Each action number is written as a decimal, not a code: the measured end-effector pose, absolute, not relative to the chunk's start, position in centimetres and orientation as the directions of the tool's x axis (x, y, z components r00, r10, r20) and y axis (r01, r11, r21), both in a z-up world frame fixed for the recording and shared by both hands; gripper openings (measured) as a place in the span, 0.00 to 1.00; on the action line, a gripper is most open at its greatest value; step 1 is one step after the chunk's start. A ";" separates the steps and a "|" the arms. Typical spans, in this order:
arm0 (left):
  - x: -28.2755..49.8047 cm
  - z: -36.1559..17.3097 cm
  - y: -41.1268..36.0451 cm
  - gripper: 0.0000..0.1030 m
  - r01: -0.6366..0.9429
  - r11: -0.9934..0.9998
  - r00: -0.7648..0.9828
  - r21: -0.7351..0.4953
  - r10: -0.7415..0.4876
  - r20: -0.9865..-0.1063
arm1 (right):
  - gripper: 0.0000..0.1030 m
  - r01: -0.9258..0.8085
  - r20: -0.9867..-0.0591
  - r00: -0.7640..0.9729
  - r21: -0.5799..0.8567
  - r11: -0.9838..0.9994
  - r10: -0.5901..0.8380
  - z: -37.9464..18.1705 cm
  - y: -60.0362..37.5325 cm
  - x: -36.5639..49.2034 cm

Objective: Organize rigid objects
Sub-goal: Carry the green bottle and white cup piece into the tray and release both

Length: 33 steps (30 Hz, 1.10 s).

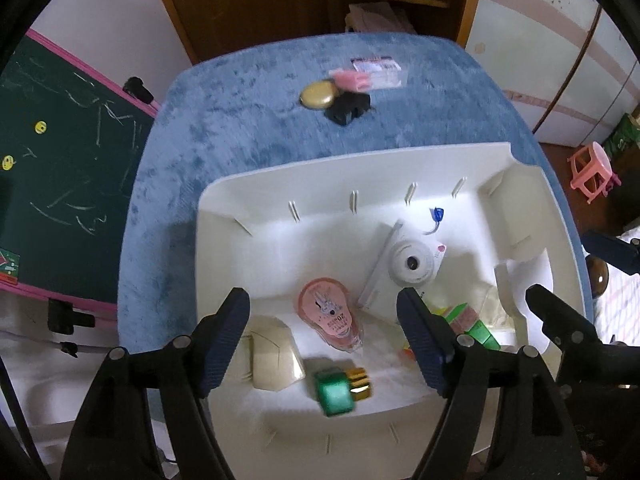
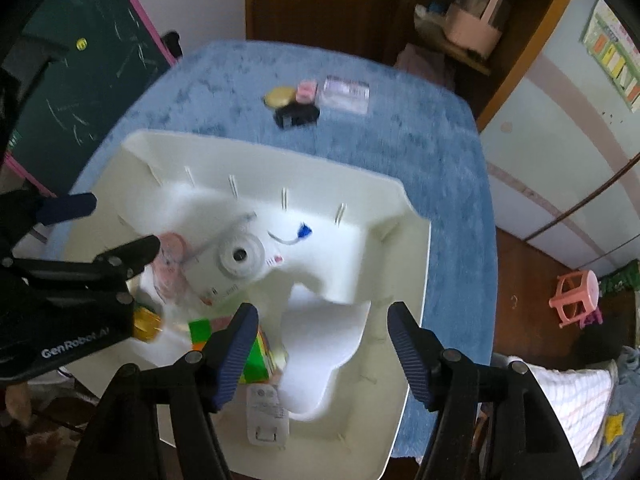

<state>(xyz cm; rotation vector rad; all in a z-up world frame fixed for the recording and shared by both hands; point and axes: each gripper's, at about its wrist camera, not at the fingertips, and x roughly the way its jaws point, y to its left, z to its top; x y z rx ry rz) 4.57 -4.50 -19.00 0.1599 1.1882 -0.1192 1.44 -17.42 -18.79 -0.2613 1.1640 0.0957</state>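
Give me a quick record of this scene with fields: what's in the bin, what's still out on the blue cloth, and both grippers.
bin: white bin holding white camera, pink tape dispenser, green bottle, cube puzzle, white adapter
on cloth: gold disc, black item, pink box
left gripper: open, empty
right gripper: open, empty

From where I stand, the green block [image 1: 334, 394] in the white bin [image 1: 224, 216] is smeared by motion, its gold end barely readable. The left gripper [image 2: 116, 226] hides part of the pink tape dispenser [image 2: 172, 256]. At three o'clock, the coloured cube [image 2: 256, 356] sits half behind a finger [image 2: 234, 354]. The label on the packet [image 2: 346, 94] at twelve o'clock is too small to read.
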 end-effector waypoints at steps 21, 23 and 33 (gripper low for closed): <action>3.7 -12.1 -3.8 0.77 0.115 0.993 0.494 -0.026 -0.080 -0.866 | 0.66 -0.205 -0.862 0.506 -0.120 0.971 0.000 -13.5 -18.0 -0.9; 3.5 -11.3 -3.9 0.78 0.108 0.994 0.511 -0.031 -0.082 -0.856 | 0.66 -0.203 -0.854 0.520 -0.119 0.972 0.004 -12.9 -18.3 -1.3; 2.3 -7.1 -4.7 0.80 0.076 0.996 0.590 -0.056 -0.090 -0.802 | 0.66 -0.195 -0.801 0.597 -0.093 0.976 0.043 -8.8 -20.6 -3.4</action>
